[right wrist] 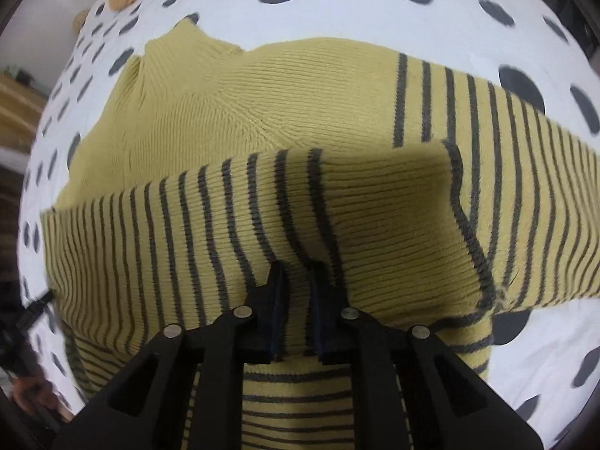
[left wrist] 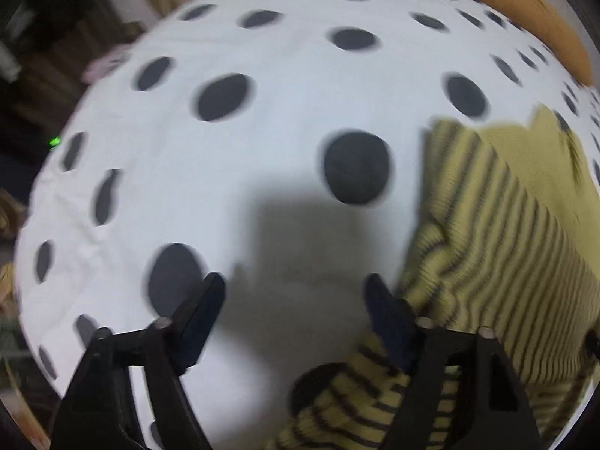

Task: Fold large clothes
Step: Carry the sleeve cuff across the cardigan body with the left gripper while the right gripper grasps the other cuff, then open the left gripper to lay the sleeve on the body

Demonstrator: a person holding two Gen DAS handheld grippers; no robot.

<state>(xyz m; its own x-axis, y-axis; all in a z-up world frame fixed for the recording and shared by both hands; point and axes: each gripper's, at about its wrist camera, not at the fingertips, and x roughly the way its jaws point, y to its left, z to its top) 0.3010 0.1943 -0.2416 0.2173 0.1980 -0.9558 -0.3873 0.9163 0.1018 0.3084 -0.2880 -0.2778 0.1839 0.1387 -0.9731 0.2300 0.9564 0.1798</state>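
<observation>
I am pinching the soft, floppy yellow ribbed-knit sweater with dark stripes (right wrist: 262, 120) at its folded edge with my right gripper (right wrist: 298, 281), while my left gripper (left wrist: 294, 296) is hanging with fingers apart over the white dark-dotted bedsheet (left wrist: 285, 86).

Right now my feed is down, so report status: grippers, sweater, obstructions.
Left gripper open over spotted sheet. Right gripper pinching striped sweater fold. Nothing in the way.

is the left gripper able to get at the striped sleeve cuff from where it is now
Probably yes: the left gripper is open over bare polka-dot sheet, the sweater cuff lies right beside its right finger, and nothing is between.
</observation>
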